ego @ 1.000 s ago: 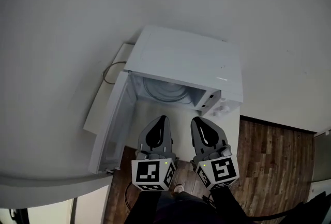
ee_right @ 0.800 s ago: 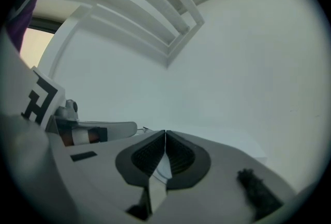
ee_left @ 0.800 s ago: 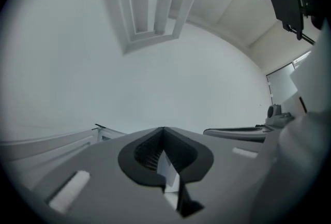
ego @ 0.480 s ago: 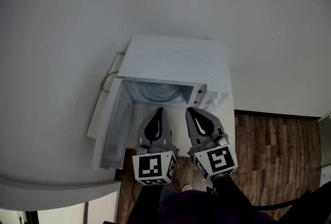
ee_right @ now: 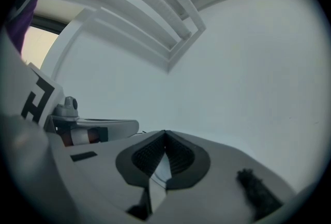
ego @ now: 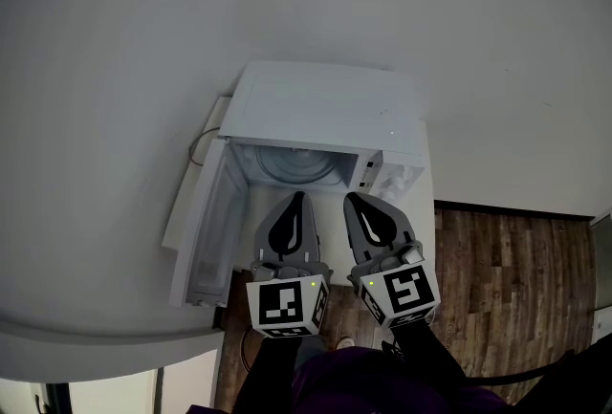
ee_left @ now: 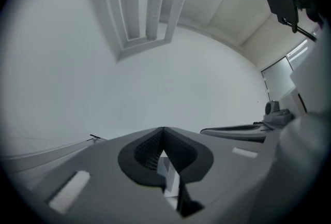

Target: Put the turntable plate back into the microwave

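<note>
Turntable plate (ego: 300,169) lies inside microwave (ego: 325,106), so prob. placed; left gripper (ego: 295,199) & right gripper (ego: 353,201) hang just outside, jaws closed, empty.

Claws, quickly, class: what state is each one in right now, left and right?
Left claw: closed, holding nothing.
Right claw: closed, holding nothing.
</note>
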`<state>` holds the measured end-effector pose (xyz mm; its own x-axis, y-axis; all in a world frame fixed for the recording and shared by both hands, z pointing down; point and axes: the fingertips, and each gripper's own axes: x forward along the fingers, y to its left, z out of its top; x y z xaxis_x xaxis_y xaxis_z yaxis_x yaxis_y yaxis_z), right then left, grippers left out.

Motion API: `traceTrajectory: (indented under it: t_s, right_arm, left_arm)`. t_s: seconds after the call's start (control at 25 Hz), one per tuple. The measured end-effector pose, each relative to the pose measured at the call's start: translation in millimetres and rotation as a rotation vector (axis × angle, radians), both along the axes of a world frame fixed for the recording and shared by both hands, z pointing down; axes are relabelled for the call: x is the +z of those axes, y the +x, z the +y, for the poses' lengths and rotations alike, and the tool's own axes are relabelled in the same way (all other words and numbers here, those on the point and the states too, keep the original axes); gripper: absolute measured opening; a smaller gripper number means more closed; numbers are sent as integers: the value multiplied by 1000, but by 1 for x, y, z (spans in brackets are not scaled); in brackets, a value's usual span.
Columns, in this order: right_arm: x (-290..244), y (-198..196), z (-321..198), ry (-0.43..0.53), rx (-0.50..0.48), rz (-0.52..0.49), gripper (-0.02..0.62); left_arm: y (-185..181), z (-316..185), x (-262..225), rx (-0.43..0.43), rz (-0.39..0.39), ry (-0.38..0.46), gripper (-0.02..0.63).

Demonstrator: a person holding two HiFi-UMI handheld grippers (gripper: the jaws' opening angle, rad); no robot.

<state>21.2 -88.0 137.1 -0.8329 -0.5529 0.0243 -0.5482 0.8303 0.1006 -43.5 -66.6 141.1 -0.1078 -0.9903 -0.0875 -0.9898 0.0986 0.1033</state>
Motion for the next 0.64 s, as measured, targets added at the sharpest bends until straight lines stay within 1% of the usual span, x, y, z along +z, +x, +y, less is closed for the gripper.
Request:
traceTrajectory:
  t_s: [0.64]
  right_arm:
    - [3, 1, -8, 0, -2, -3, 9]
  left_arm:
    - [4, -8, 3, -1, -10, -6, 3]
